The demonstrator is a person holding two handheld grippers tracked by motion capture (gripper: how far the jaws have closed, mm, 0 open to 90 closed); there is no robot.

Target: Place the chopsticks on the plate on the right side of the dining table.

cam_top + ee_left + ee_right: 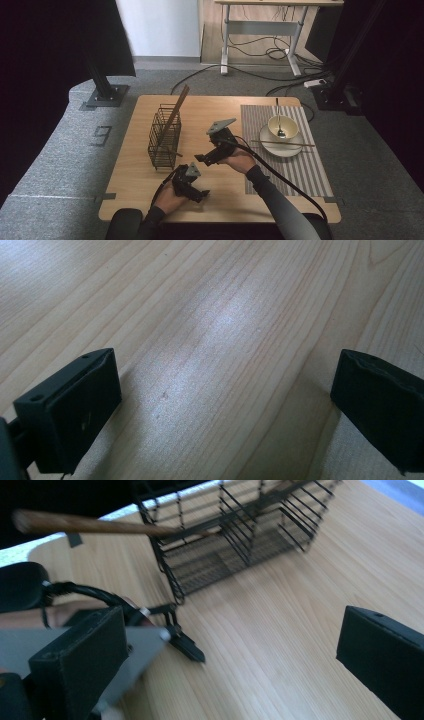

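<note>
High view. I log a black wire basket [164, 136] standing upright on the left part of the wooden table [150, 200], with one brown chopstick [176, 111] leaning in it and rising past its rim. My right gripper [205, 159] hangs just to the right of the basket, jaws spread and holding nothing. My left gripper [201, 194] sits low near the front edge, jaws apart, also holding nothing. To the right: a striped placemat [300, 170] bearing a plate [272, 147], a bowl [283, 125] with a spoon [278, 117], and a second chopstick [285, 143] across the plate.

Left gripper view. Both jaws wide apart over bare wood grain.

Right gripper view. Jaws spread; the basket [240, 535] lies ahead, thin black wires in a grid, a chopstick [95, 526] poking through its side. The left gripper [185, 645] shows nearby.
</note>
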